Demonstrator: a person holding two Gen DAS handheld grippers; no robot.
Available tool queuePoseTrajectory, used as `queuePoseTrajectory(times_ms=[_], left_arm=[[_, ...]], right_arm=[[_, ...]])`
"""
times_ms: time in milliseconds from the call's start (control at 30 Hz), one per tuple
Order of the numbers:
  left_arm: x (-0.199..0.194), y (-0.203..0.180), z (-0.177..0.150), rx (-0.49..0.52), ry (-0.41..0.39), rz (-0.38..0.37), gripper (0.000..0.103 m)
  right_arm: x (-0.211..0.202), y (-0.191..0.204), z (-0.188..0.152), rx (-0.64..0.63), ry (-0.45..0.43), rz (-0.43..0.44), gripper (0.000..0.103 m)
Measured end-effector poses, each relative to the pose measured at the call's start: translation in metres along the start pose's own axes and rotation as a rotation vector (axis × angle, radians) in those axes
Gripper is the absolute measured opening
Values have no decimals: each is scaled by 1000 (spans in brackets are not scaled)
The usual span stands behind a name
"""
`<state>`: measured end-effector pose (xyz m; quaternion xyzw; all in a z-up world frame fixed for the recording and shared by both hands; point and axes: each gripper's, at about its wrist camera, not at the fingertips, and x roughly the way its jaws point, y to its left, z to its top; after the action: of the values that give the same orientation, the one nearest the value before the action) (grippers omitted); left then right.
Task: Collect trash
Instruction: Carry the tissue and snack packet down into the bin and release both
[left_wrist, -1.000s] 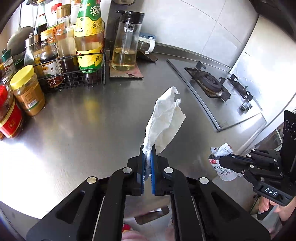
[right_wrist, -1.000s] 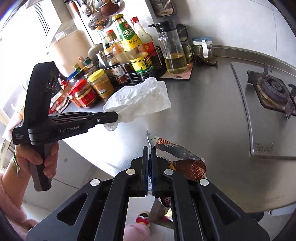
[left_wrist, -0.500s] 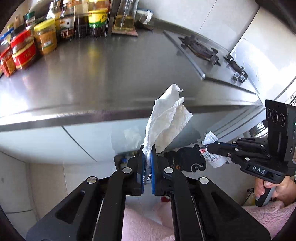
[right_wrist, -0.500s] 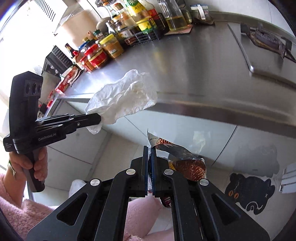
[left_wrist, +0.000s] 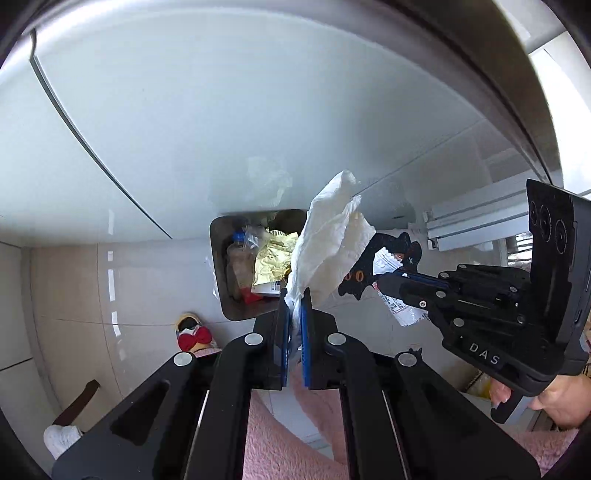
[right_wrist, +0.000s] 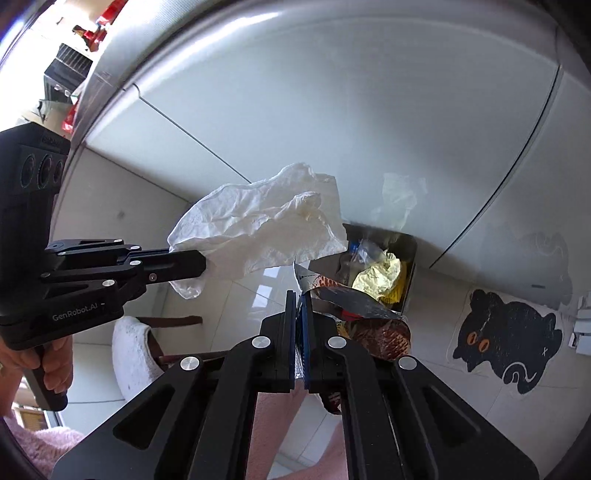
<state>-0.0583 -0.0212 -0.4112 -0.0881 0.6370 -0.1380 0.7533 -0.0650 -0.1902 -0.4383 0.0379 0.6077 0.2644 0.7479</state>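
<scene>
My left gripper (left_wrist: 294, 314) is shut on a crumpled white tissue (left_wrist: 328, 240), which stands up from the pads above a dark trash bin (left_wrist: 221, 291) on the floor. The bin holds a plastic bottle, yellow paper and other scraps. My right gripper (right_wrist: 299, 306) is shut on a foil snack wrapper (right_wrist: 354, 299) with a brown printed side, hanging just before the same bin (right_wrist: 408, 280). In the left wrist view the right gripper (left_wrist: 391, 280) comes in from the right with the wrapper (left_wrist: 400, 310). The right wrist view shows the left gripper (right_wrist: 199, 264) and tissue (right_wrist: 266, 229) at left.
White cabinet doors (left_wrist: 221, 110) rise behind the bin, under the steel counter edge (right_wrist: 110, 74). A black cat sticker (right_wrist: 506, 343) is on the floor to the right. A slipper with a red bow (left_wrist: 194, 332) lies left of the bin. Pink clothing fills the lower edge.
Both grippers have dropped from above the counter to below its edge and tipped downward. The bin has come into view. Tissue and wrapper stay gripped.
</scene>
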Motion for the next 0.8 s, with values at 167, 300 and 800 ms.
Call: queuePoseTrajectory(times_ms=[167,300,800], left_arm=[[46,23,11,-68,38,-11,4],[77,38,16,-119,71,-28,4],[94,42,30,-131,69,-26,13]], right_arm=[[51,-17,-2,11,37,-11,4],[82,-24,-5,1,58,-17,4],[103,-17,2,-34,45,-60,10]])
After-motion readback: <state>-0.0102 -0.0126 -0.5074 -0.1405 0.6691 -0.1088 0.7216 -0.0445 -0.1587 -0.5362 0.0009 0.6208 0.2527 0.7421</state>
